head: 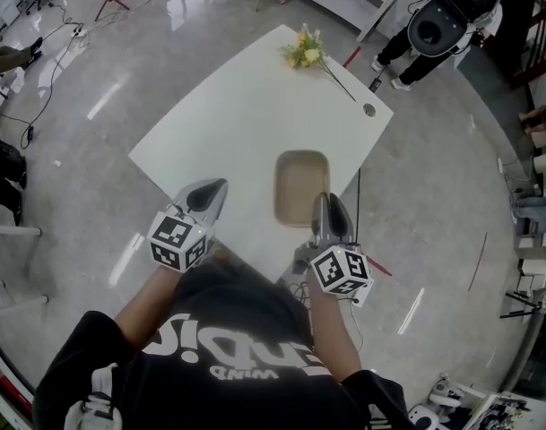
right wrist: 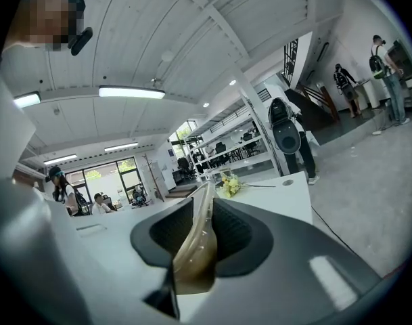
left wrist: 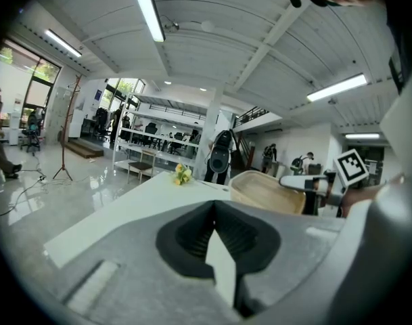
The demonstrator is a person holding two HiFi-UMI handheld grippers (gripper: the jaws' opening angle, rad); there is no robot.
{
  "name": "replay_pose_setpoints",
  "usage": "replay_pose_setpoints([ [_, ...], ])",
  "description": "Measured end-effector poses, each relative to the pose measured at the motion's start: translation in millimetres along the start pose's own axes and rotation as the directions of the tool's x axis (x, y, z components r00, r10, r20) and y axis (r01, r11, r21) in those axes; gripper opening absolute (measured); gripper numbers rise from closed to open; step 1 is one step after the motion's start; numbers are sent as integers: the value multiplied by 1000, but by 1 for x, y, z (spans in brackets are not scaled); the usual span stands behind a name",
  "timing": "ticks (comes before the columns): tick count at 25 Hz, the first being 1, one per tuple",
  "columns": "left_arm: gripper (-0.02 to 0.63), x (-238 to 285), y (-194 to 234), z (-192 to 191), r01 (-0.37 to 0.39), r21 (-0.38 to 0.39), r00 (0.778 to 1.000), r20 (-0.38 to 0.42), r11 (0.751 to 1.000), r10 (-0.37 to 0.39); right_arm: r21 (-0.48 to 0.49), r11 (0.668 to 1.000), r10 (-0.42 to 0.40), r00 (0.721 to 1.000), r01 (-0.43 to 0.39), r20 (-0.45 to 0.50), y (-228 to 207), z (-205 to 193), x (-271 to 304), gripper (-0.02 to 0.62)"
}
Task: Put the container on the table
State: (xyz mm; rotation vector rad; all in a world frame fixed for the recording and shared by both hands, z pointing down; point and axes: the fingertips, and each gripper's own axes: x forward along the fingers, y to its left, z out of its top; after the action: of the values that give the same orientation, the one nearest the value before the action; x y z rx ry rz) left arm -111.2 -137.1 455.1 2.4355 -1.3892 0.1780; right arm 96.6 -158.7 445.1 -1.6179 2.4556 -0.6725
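Note:
The container (head: pixel 301 186) is a shallow tan tray with rounded corners, over the near right part of the white table (head: pixel 228 124). My right gripper (head: pixel 322 206) is shut on its near rim; in the right gripper view the rim (right wrist: pixel 195 246) stands edge-on between the dark pads. I cannot tell whether its base touches the table. My left gripper (head: pixel 212 191) hangs over the table's near edge, left of the tray, shut and empty. From the left gripper view (left wrist: pixel 214 205), the tray (left wrist: pixel 263 189) and the right gripper (left wrist: pixel 307 181) show to the right.
A yellow flower sprig (head: pixel 306 52) lies at the table's far end, next to a thin stem and a round cable hole (head: pixel 369 109). A person with a backpack (head: pixel 443 21) stands beyond the far right corner. Glossy floor surrounds the table, with cables at left.

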Motion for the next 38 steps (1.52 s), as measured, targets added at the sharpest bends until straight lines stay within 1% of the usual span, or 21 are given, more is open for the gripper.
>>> replay_pose_setpoints([
  [7, 3, 22, -4, 0, -19, -7, 1000, -7, 1000, 19, -4, 1000, 30, 999, -30, 12, -24, 22, 42, 89],
  [14, 3, 37, -5, -6, -39, -19, 999, -19, 999, 39, 7, 999, 39, 999, -38, -6, -45, 19, 85, 88],
  [18, 3, 45, -1, -8, -54, -25, 998, -22, 998, 54, 13, 999, 43, 999, -42, -33, -59, 9, 112, 88],
  [26, 3, 53, 10, -13, -84, -35, 996, -41, 996, 83, 84, 996, 29, 996, -22, -86, -85, -18, 155, 87],
  [38, 3, 68, 19, -18, -100, -50, 993, -63, 994, 97, 142, 990, 18, 983, 8, -182, -109, -70, 169, 87],
])
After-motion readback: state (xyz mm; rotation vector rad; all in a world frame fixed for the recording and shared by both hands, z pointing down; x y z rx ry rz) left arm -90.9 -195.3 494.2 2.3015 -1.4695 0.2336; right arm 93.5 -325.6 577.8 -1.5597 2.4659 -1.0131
